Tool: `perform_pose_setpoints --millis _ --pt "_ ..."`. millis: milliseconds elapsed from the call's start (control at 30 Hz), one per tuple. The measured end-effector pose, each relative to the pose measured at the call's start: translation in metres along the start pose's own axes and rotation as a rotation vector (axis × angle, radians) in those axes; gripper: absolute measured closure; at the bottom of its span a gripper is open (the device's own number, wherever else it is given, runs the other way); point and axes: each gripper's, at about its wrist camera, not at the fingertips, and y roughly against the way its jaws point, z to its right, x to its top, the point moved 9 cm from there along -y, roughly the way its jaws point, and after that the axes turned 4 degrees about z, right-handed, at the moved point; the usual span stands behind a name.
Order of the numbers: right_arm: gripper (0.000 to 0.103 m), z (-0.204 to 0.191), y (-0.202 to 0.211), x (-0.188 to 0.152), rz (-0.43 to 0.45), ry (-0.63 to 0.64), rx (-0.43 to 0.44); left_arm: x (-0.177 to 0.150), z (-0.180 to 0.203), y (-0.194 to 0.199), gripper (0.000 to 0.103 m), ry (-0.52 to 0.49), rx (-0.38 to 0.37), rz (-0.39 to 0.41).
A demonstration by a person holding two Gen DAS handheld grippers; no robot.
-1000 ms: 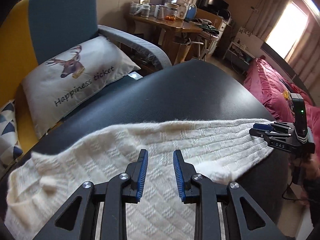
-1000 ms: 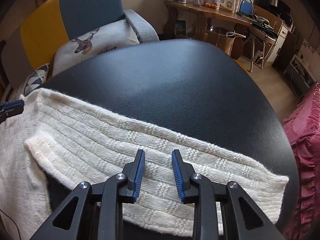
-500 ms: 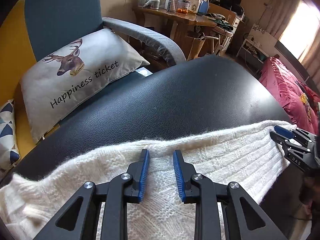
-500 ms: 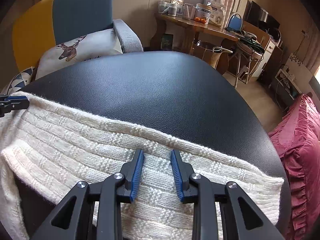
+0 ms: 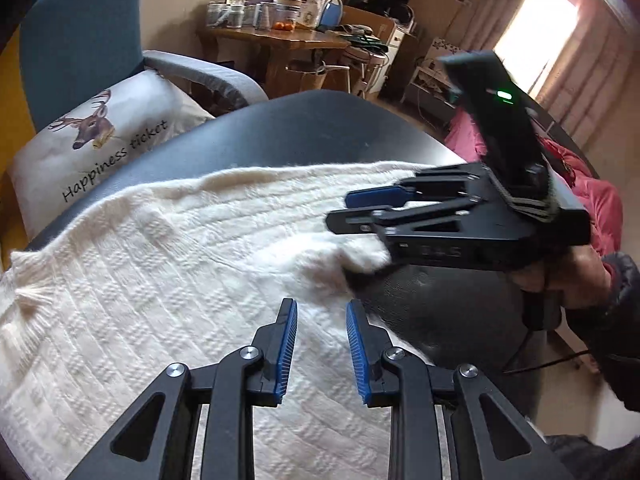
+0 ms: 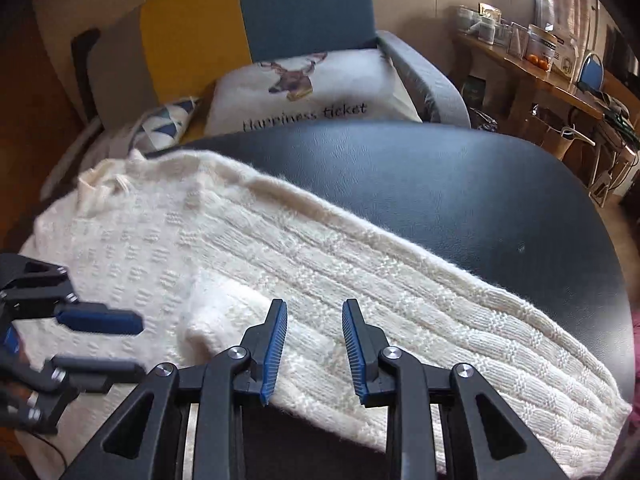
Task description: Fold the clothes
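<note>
Left-wrist view looks down on a cream knitted garment (image 5: pixel 168 280) spread over a black leather-like surface (image 5: pixel 320 132). Its knit runs in long ribs broken by small raised blocks, with a fuzzy nap along the edges. The garment lies directly under and ahead of the left gripper (image 5: pixel 320 320), whose blue-padded jaws stand apart with nothing between them, hovering over the cloth. Ahead and to the right of that tool, the right gripper (image 5: pixel 360 210) reaches in sideways over the cloth, held by a hand (image 5: pixel 568 272) in a dark sleeve; a loose fluffy end of the garment sits just under its fingers, blurred, and whether they touch it cannot be told.

From the right wrist, the right gripper (image 6: pixel 314 320) also shows its jaws apart and empty, poised above a folded-over strip of the garment (image 6: pixel 360 272). That strip runs from the far left to the near right of the tool, doubled on itself, its near edge lying across bare black surface (image 6: pixel 460 184). To the left of the tool the wider body of the cloth spreads flat, with short tassel-like strands at its far corner. The left gripper (image 6: pixel 100 344) hangs low on the left, over that wider part, fingers parted.

Beyond the surface, a cushion (image 6: pixel 312 92) printed with a deer sits in an armchair (image 6: pixel 304 4).
</note>
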Motion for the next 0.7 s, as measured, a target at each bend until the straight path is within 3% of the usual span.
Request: perform_pose_setpoints --millis 133,200,400,533,700 --pt "0.076 0.013 -0.011 0.007 0.018 -0.019 -0.041 -0.027 0.014 -0.03 0.077 0.059 -0.088 -0.077" --pt "0.076 0.016 -0.012 0.008 0.035 -0.013 -0.055 -0.027 0.014 -0.029 0.077 0.078 -0.111 -0.032" --pt "0.075 0.019 -0.009 0.007 0.058 -0.029 -0.05 -0.02 0.011 -0.021 0.076 0.193 -0.129 -0.012" --pt "0.076 0.03 0.015 0.004 0.096 -0.133 0.01 -0.015 0.001 0.006 0.076 0.248 -0.067 0.068" --pt "0.073 0.102 0.073 -0.04 0.196 -0.506 0.146 -0.039 -0.045 0.055 0.071 0.317 0.116 0.144"
